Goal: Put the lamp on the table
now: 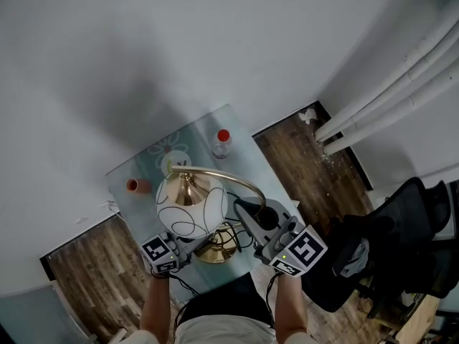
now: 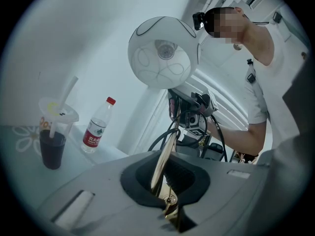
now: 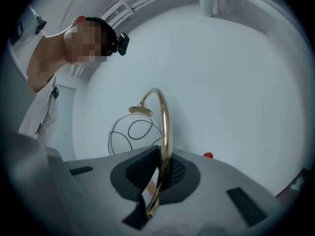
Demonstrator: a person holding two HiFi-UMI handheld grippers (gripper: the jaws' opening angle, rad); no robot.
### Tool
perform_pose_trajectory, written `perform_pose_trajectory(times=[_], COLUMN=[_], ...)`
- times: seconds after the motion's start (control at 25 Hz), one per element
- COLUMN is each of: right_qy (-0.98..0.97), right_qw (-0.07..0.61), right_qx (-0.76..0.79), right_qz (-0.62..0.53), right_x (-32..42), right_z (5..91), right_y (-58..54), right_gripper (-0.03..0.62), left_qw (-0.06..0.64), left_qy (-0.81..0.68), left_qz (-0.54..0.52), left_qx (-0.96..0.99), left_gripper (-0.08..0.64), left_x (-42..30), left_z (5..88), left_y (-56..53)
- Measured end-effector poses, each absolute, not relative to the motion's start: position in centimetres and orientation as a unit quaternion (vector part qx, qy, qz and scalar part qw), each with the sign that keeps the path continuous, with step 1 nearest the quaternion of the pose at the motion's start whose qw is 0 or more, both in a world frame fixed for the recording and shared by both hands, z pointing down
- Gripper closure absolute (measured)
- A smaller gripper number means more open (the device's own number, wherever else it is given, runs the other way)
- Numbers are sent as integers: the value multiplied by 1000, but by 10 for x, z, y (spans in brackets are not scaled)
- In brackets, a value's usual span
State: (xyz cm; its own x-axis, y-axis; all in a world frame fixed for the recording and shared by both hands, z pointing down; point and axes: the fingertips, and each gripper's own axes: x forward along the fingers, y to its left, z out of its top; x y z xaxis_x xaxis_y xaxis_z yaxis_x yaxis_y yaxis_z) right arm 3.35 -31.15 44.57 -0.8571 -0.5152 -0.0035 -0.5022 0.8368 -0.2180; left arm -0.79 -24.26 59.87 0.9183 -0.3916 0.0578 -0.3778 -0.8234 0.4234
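**Both jaws clamped, lamp (image 1: 190,206) nearly set down**

Nearest me, my left gripper (image 2: 165,181) and right gripper (image 3: 157,176) each have their jaws closed tight on the lamp's gold stem (image 1: 237,180). The white globe shade (image 1: 188,210) hangs between them. The base (image 1: 215,249) is at the near edge of the glass desk (image 1: 240,138), and I cannot tell if it touches. Beyond stand a cup (image 1: 136,185) and a bottle (image 1: 222,143). I judge this the set-down step: next, seat the base flat, then release.

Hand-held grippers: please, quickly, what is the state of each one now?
Left hand-held gripper: closed, holding the lamp by its gold stem.
Right hand-held gripper: closed on the same stem.
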Motion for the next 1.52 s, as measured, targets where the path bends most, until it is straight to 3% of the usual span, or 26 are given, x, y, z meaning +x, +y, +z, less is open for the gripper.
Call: perform_pose_trajectory(times=[1.52], right_qy=[950], right_qw=[37], right_qx=[-273], right_qz=[-149], right_x=[39], right_z=[514], right_y=[-336], right_gripper=[592], left_qw=[222], left_qy=[-190], left_qz=[-3], left_qx=[956], left_gripper=[552], left_x=[-5], left_z=[672], left_y=[-269])
